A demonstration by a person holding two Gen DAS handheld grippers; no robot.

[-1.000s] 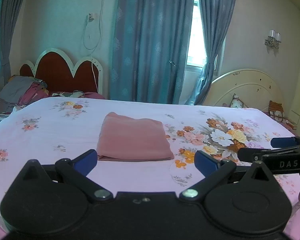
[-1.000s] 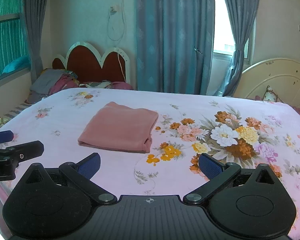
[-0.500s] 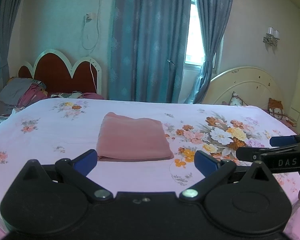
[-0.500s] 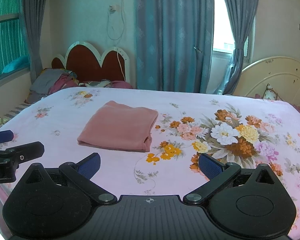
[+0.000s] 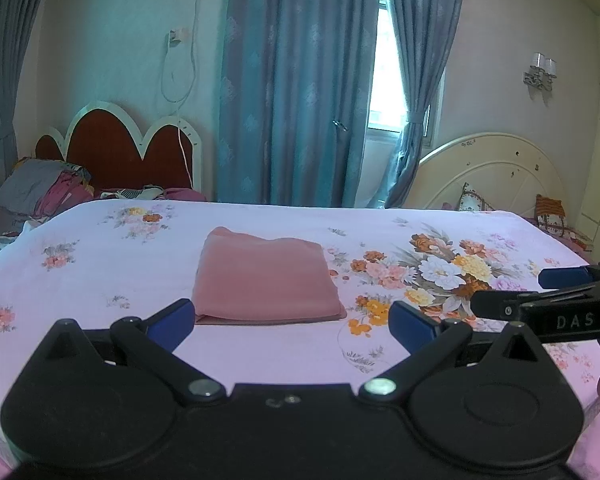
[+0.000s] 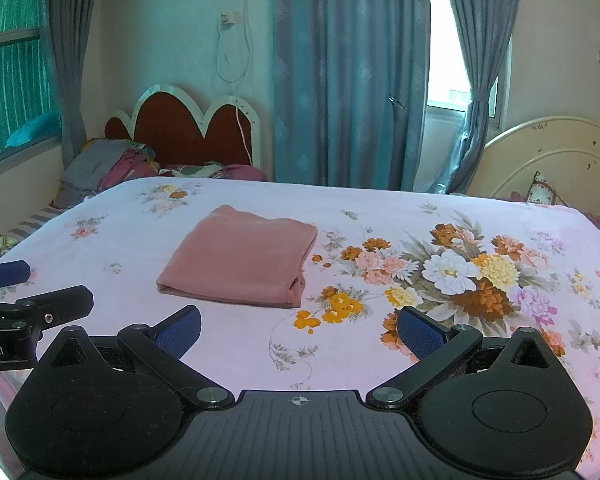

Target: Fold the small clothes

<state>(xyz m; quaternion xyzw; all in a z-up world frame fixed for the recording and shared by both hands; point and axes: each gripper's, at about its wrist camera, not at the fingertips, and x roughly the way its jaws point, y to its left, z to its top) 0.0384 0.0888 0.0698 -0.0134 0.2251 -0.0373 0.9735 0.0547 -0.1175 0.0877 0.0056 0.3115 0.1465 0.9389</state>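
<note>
Bottom of the left wrist view, the left gripper (image 5: 291, 320) spreads its blue pads wide, nothing between them. Bottom of the right wrist view, the right gripper (image 6: 299, 328) gapes just as wide, also empty. Each shows in the other's view: the right one pokes in at the right edge of the left view, the left one at the left edge of the right view. Both hover over the floral sheet (image 6: 440, 320). Beyond the pads, middle of frame, the pink cloth (image 5: 264, 276) lies folded into a neat rectangle, flat on the sheet, clear of both claws. Farther back, upper left, stands a red headboard (image 6: 188, 136); blue curtains (image 5: 296, 80) hang top centre.
</note>
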